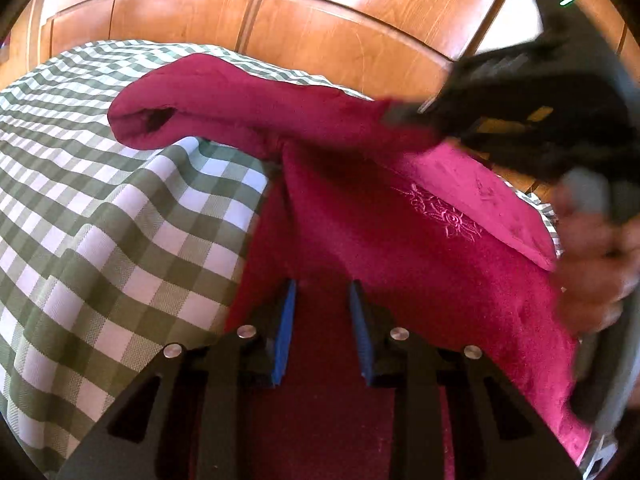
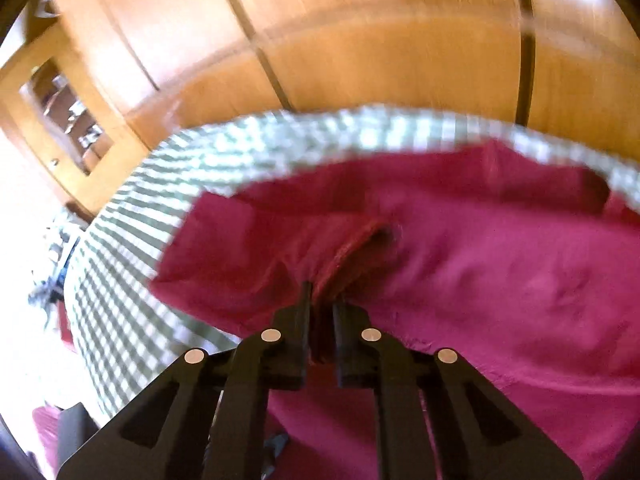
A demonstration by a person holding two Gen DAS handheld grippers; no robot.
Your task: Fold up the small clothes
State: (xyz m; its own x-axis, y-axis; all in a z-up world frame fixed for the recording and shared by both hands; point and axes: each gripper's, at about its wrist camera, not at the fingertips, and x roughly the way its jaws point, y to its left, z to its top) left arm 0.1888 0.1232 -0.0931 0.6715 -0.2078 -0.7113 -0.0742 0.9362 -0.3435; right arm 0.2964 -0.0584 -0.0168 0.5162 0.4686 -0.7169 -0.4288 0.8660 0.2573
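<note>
A magenta garment (image 1: 400, 216) with a small embroidered flower lies on a green-and-white checked cloth (image 1: 100, 208). One sleeve (image 1: 160, 116) reaches out to the left. My left gripper (image 1: 322, 292) hovers over the garment's near edge, its blue pads apart with only fabric beneath. My right gripper (image 1: 404, 114) appears at the upper right of the left wrist view, pinching the garment's far edge. In the right wrist view the right gripper (image 2: 322, 300) is shut on a bunched fold of the garment (image 2: 480, 264), lifting it.
Wooden cabinet doors (image 1: 320, 28) stand behind the checked surface. A glass-fronted wooden cabinet (image 2: 68, 120) is at the left in the right wrist view. The checked cloth (image 2: 120, 280) drops off at its left edge there. A hand (image 1: 600, 264) holds the right gripper.
</note>
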